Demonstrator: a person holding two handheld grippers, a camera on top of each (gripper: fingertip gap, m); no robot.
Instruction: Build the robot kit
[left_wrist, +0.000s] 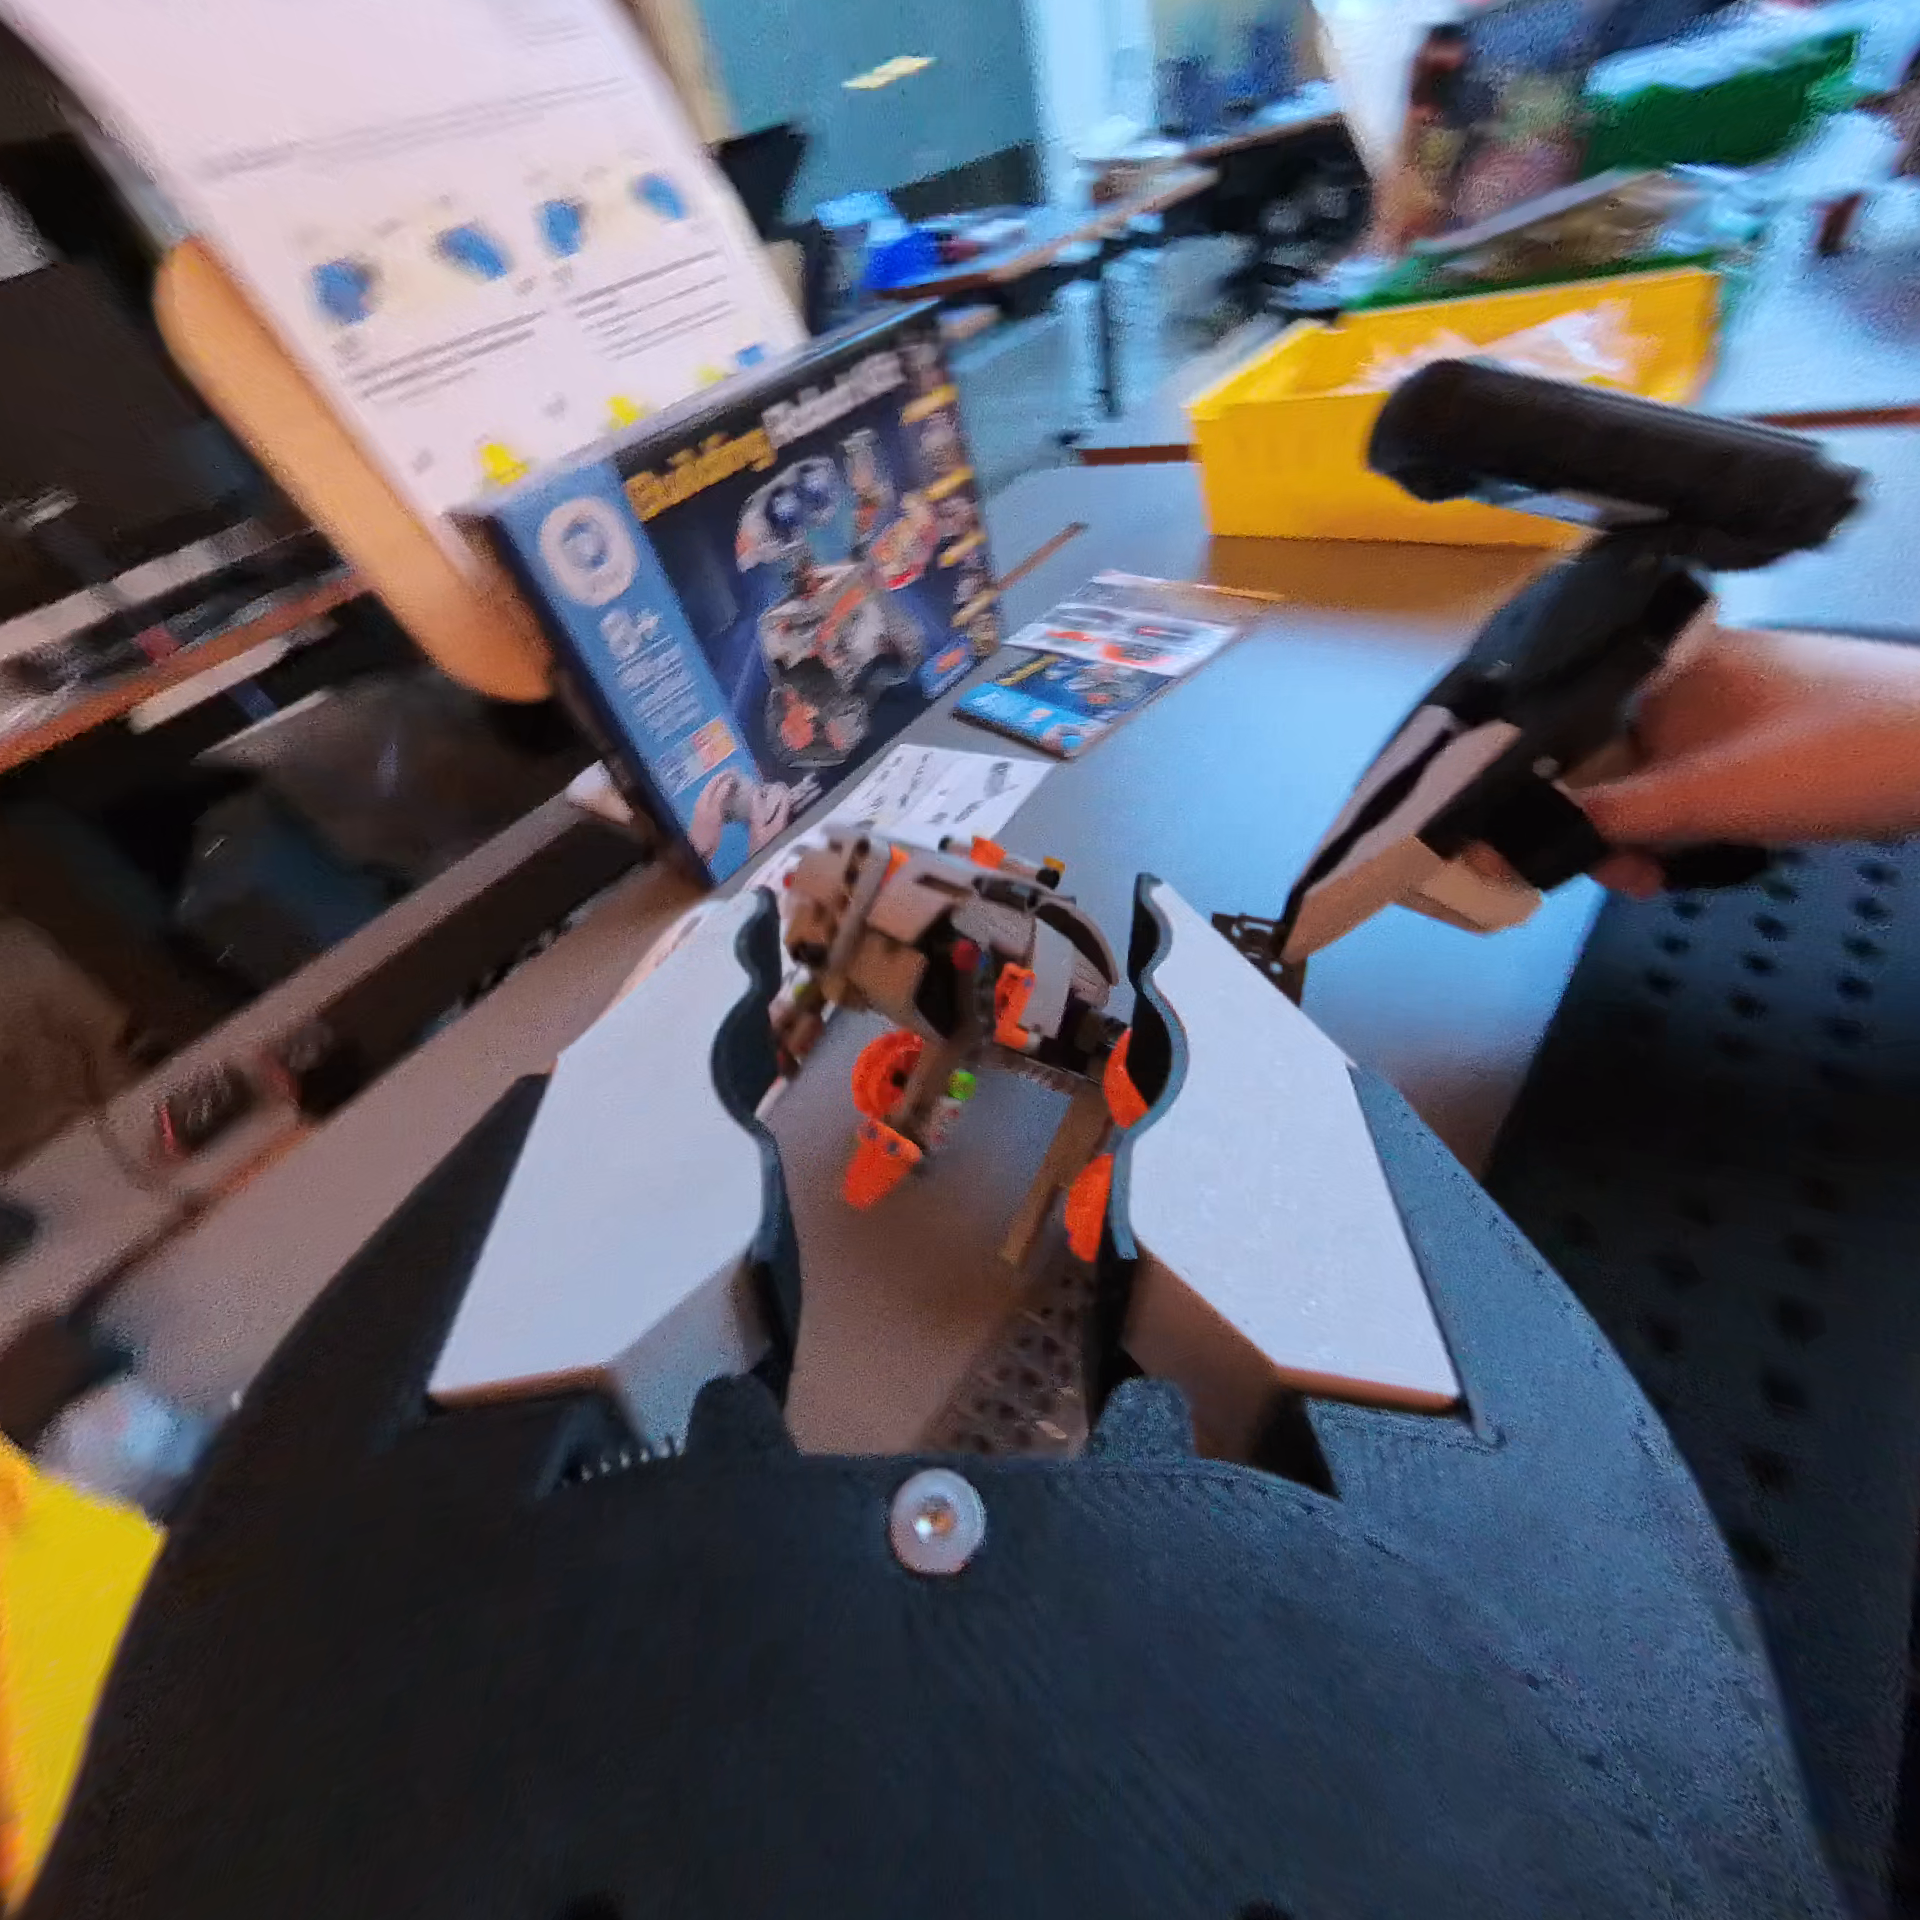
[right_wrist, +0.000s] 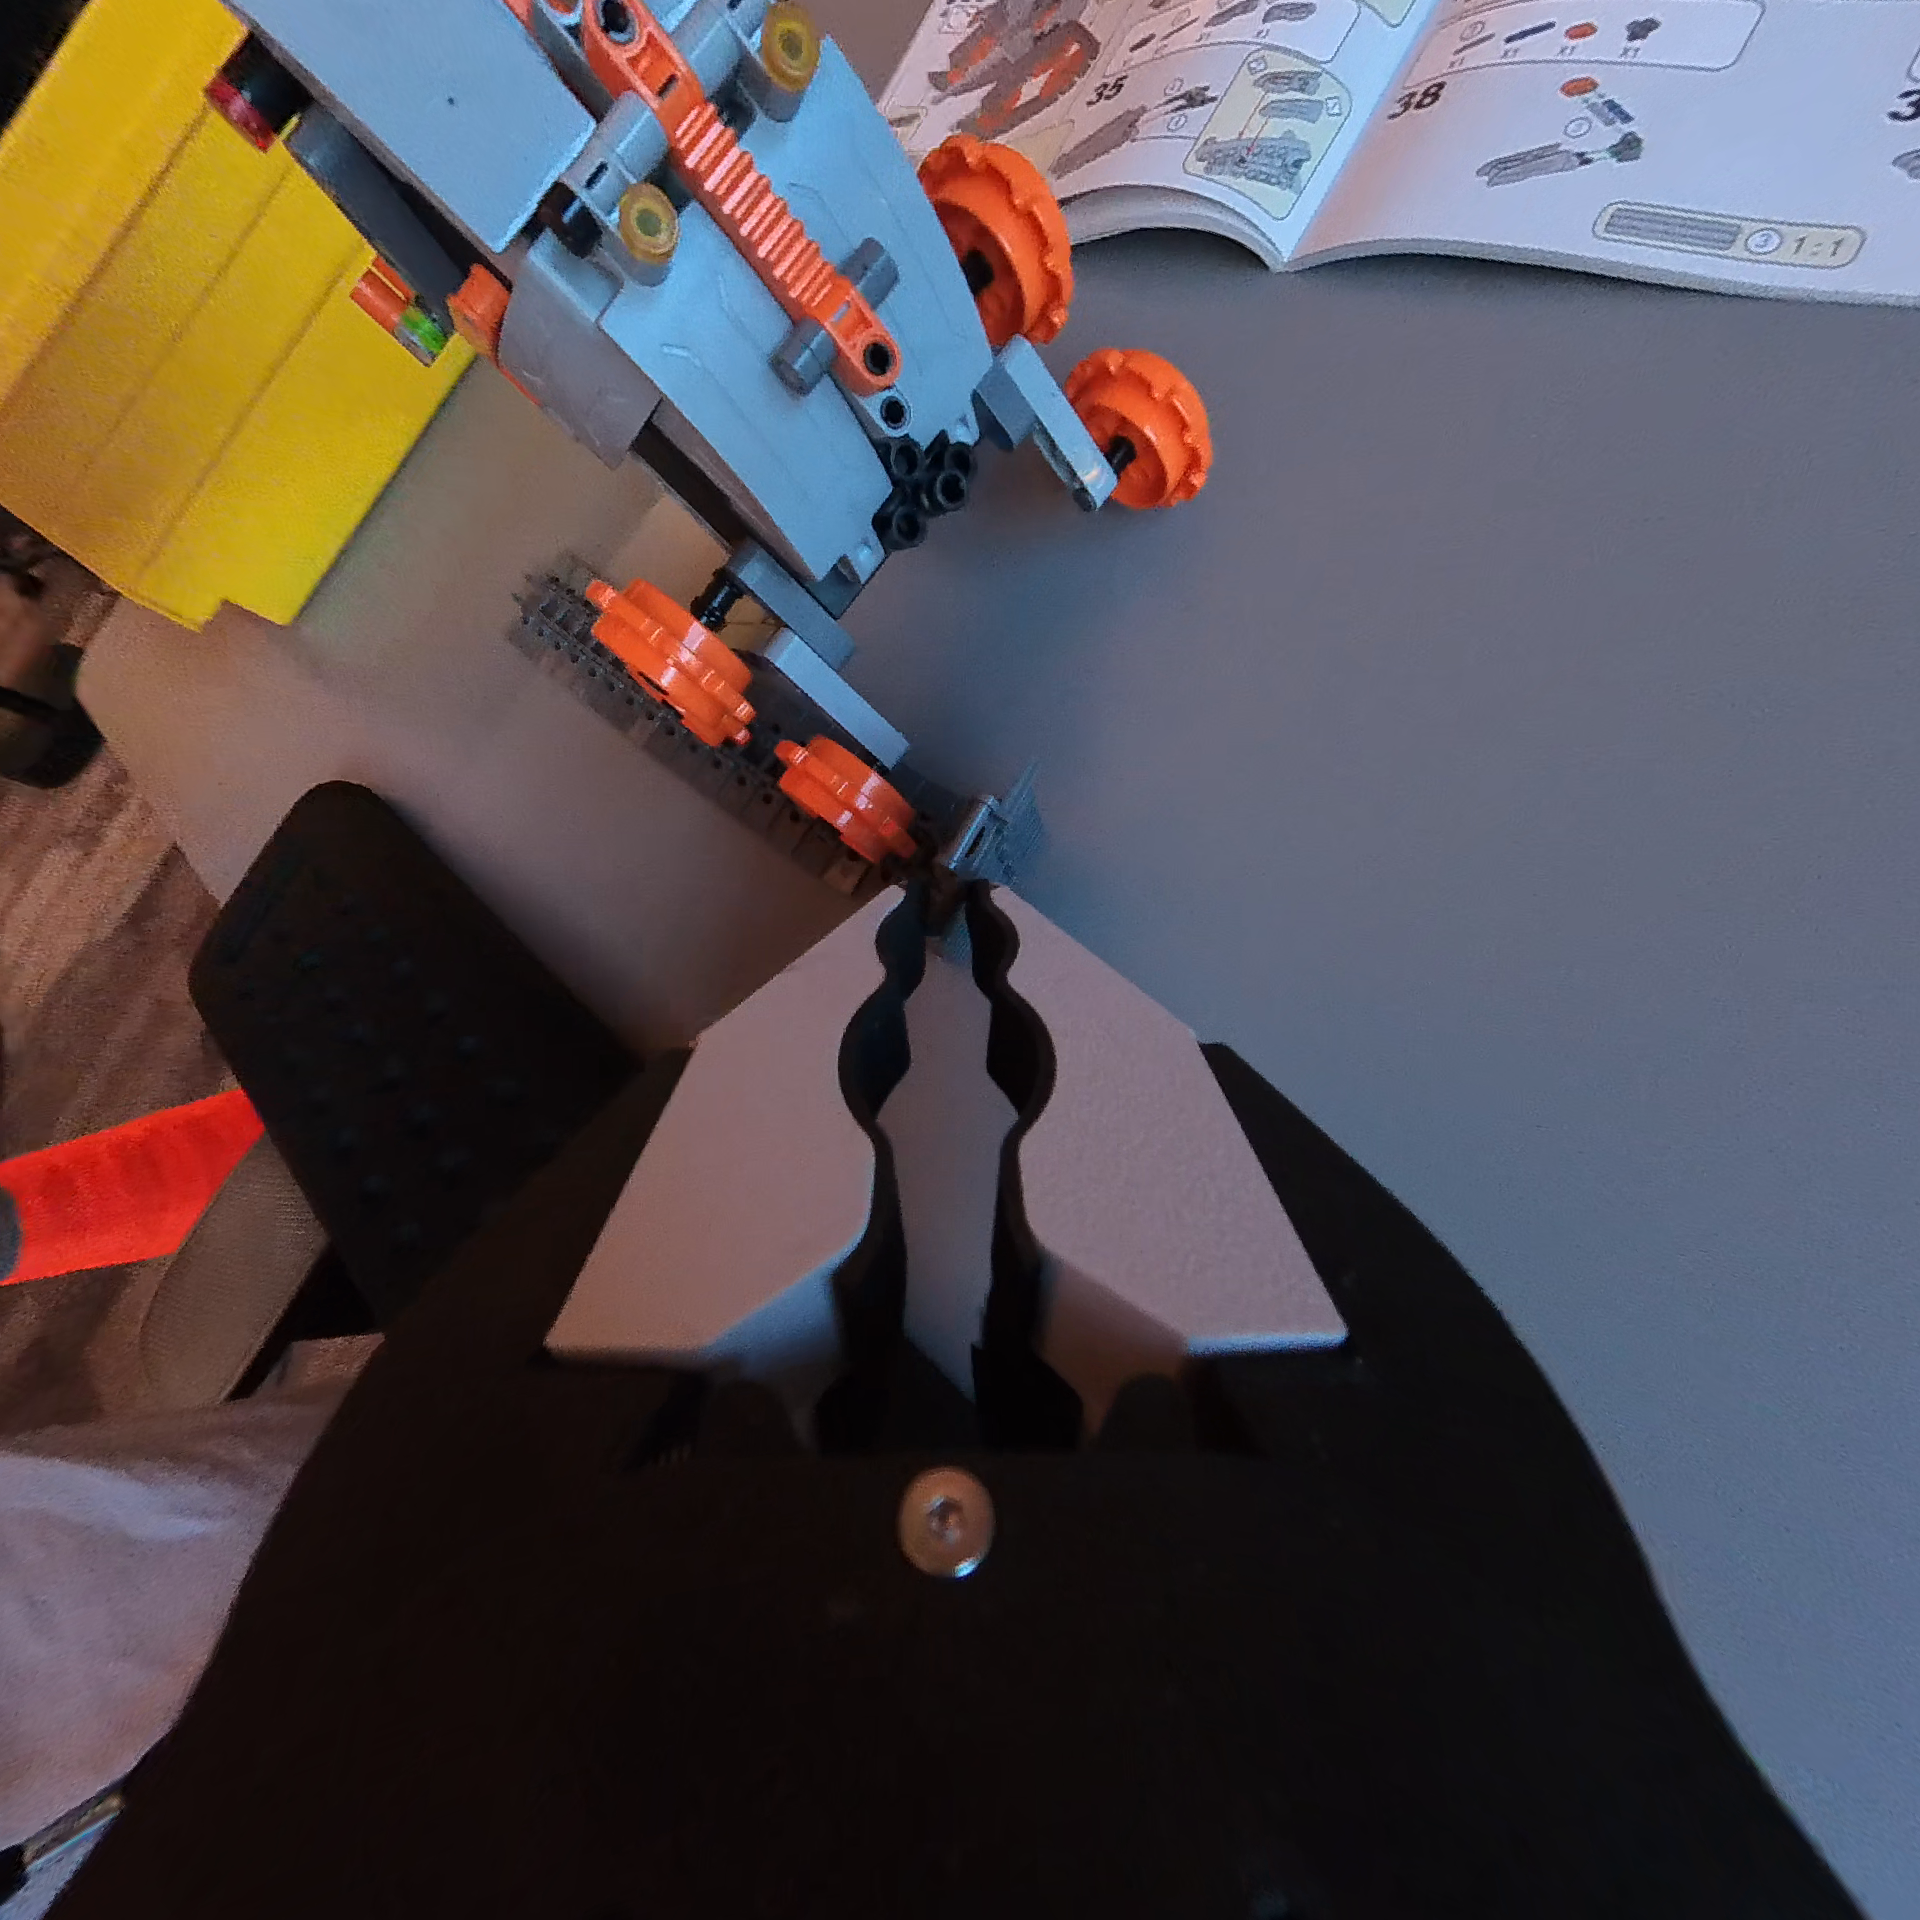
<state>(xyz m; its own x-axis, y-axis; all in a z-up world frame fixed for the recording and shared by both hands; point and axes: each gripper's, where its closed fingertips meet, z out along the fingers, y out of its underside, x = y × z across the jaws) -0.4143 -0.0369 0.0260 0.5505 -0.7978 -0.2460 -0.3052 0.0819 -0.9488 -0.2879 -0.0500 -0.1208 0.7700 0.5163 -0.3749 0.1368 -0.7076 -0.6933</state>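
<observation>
A grey and orange brick-built robot model (left_wrist: 935, 966) stands tilted on the grey table (left_wrist: 1351, 748). My left gripper (left_wrist: 951, 904) has its fingers against both sides of the model's body and holds it. In the right wrist view the model (right_wrist: 727, 312) shows orange toothed wheels (right_wrist: 675, 665) resting on a grey link track (right_wrist: 769, 800). My right gripper (right_wrist: 940, 904) is shut on the end of that track at the table surface. It also shows in the left wrist view (left_wrist: 1294, 935), held by a hand (left_wrist: 1766, 748), just right of the model.
The kit's box (left_wrist: 769, 623) stands behind the model, with leaflets (left_wrist: 1101, 665) beside it. An open instruction booklet (right_wrist: 1455, 135) lies at the far side. Yellow bins (left_wrist: 1403, 436) (right_wrist: 177, 343) sit at the table's ends. A black perforated seat (left_wrist: 1714, 1091) is at the right. There is about 20 cm between the tips of the two grippers.
</observation>
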